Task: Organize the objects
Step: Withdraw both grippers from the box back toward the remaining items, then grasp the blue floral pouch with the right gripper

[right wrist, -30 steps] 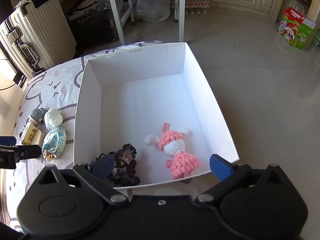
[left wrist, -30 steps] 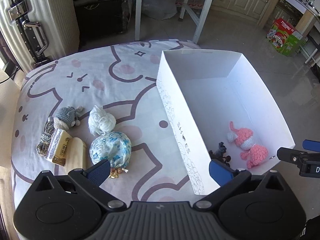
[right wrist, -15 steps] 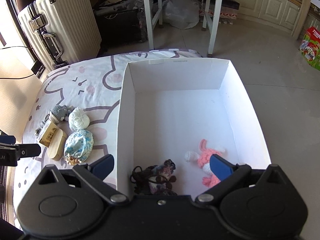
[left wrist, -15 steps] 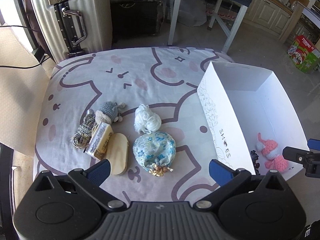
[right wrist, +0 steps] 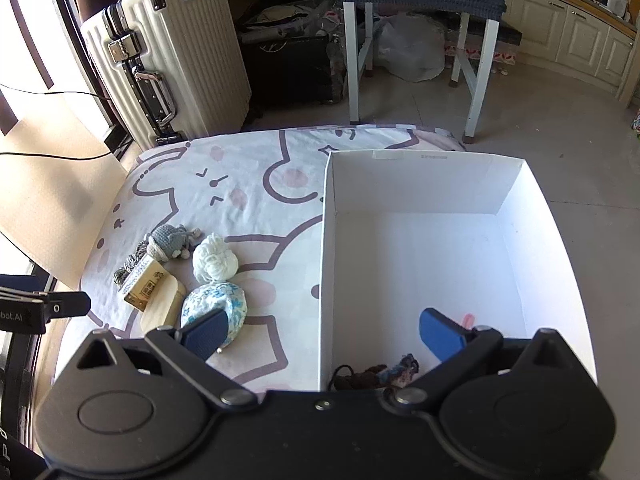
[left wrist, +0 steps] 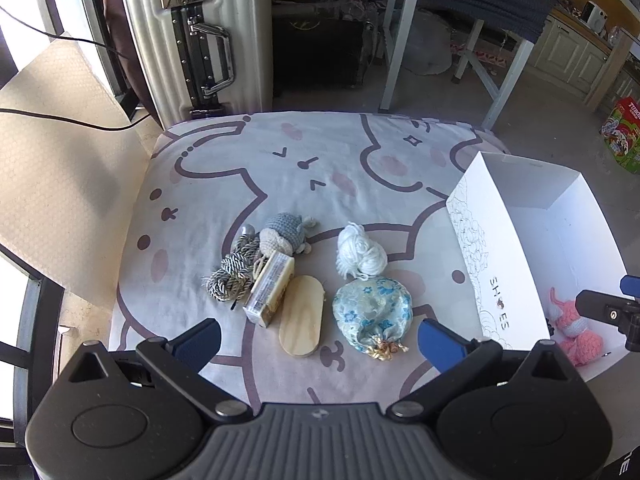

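Blue rubber pads, spread wide on both tools, nothing between them. My left gripper (left wrist: 318, 340) hangs over the near edge of the printed cushion (left wrist: 280, 176), my right gripper (right wrist: 322, 334) over the near left wall of the white shoebox (right wrist: 420, 168).

Nearest under the left tool: a pale wooden oval (left wrist: 301, 317) and a blue floral pouch (left wrist: 373, 312) with a gold tie, side by side. Just beyond them a small boxed item (left wrist: 270, 288) leaning on the wood, a grey-white cord bundle (left wrist: 233, 274), a grey crochet figure (left wrist: 283, 234) and a white yarn ball (left wrist: 360, 252). All six lie close together, well left of the box.

In the box: a pink crochet doll (left wrist: 576, 332) and a dark yarn piece (right wrist: 376, 374) at the near end (the doll is mostly hidden behind my right finger in the right view). The far half is bare.

Step in hand, as I judge it: between picks, two items boxed, six to go. Next move calls for lowering the left tool onto the pouch or the wood, whichever is nearest, closing, then carrying right over the box wall. The pouch is soft, so grip its body, not the tie.

Beyond: a ribbed suitcase (left wrist: 192, 36), chair legs, floor.
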`<control>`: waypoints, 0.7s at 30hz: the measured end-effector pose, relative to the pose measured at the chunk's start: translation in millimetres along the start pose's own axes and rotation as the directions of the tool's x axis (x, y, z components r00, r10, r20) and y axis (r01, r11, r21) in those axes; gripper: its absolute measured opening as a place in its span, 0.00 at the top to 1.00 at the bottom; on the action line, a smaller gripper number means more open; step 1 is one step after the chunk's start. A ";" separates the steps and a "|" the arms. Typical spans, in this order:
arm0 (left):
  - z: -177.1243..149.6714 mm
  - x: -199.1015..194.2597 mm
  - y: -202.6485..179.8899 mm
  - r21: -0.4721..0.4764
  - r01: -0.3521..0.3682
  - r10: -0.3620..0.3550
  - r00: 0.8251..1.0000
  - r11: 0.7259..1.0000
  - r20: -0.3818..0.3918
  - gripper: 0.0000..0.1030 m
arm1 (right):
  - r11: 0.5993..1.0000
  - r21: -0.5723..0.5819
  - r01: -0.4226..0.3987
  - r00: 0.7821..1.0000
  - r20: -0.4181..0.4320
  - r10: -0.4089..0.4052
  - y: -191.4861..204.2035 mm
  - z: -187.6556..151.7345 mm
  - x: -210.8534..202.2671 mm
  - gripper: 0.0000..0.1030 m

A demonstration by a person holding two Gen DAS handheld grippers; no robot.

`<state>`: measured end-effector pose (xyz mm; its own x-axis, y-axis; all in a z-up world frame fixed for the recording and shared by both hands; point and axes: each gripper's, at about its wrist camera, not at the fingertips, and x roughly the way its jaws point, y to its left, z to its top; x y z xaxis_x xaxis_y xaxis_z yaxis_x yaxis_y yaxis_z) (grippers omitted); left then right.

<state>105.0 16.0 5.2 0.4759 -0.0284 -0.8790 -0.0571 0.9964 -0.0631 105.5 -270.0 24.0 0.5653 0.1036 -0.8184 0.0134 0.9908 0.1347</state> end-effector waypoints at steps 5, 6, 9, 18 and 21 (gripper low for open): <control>-1.3 1.4 15.8 -0.029 -0.002 0.003 1.000 1.000 0.021 0.00 | 0.999 -0.005 -0.034 0.999 0.023 0.034 10.3 2.9 1.6 0.00; -1.6 1.9 18.3 -0.031 -0.004 0.005 1.000 1.000 0.030 0.00 | 0.999 -0.008 -0.040 0.999 0.027 0.041 12.5 3.5 2.4 0.00; -3.1 3.4 21.7 -0.008 -0.021 0.021 0.998 1.000 0.066 0.00 | 0.998 -0.009 -0.058 0.998 0.035 0.058 19.3 5.0 6.3 0.00; 1.8 14.6 23.1 0.012 0.014 -0.016 0.990 1.000 0.140 0.02 | 0.996 0.003 -0.086 0.993 0.082 0.085 35.8 11.6 21.0 0.00; 5.1 25.3 22.0 0.002 0.025 -0.025 0.991 1.000 0.130 0.07 | 0.995 0.001 -0.095 0.993 0.075 0.095 42.0 14.2 30.9 0.00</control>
<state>120.2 37.6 -16.0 0.5872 -0.0428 -0.8083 -0.0432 0.9955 -0.0840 135.3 -226.4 12.3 0.6244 0.1901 -0.7576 -0.0397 0.9764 0.2122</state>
